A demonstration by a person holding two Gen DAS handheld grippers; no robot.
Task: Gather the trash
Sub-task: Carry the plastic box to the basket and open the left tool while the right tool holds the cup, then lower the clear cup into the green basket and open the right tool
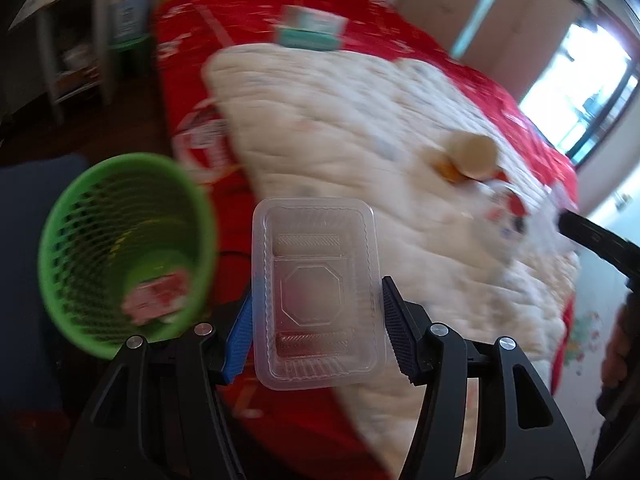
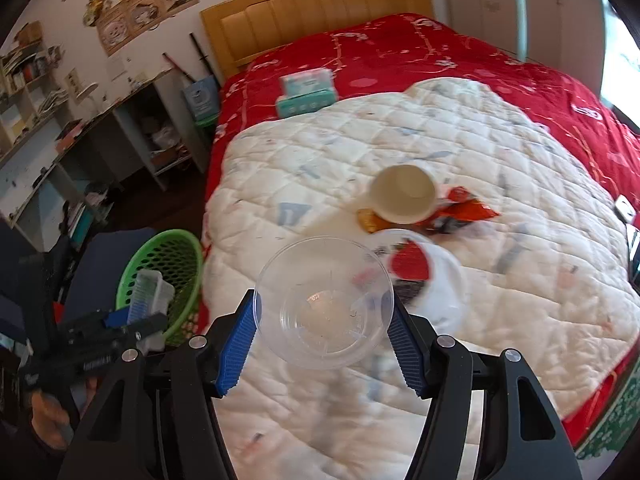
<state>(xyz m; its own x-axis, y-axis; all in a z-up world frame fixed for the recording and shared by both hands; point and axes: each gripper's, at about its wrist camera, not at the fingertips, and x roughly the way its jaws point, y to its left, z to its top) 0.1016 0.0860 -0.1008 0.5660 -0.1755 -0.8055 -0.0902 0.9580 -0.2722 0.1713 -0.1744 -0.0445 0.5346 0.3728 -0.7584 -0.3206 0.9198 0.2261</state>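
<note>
My left claw (image 1: pixel 316 328) is pinching a clear rectangular tray (image 1: pixel 316 296) by its long sides, blue pads pressed on both edges, tray empty w/ a brownish smear near the bottom. Just left of it sits the green mesh bin (image 1: pixel 120 248), mouth tipped toward me, w/ a pink-red wrapper (image 1: pixel 156 298) on its bottom. From the right cam the tray hangs over the bin's rim.

My right claw (image 2: pixel 324 332) pinches a clear round bowl (image 2: pixel 324 308), pads on opp. sides, held above the white quilt (image 2: pixel 500 280) on the red bed (image 2: pixel 440 60). Still on the quilt: a paper cup (image 2: pixel 402 194) on its side, mouth toward me, an orange-red snack bag (image 2: pixel 460 214) touching it, and a white plastic lid (image 2: pixel 440 280) w/ a red patch just beyond the bowl. A teal tissue box (image 2: pixel 306 92) sits farther up, near the headboard. Left view is blurred, so small details there I can't tell.
</note>
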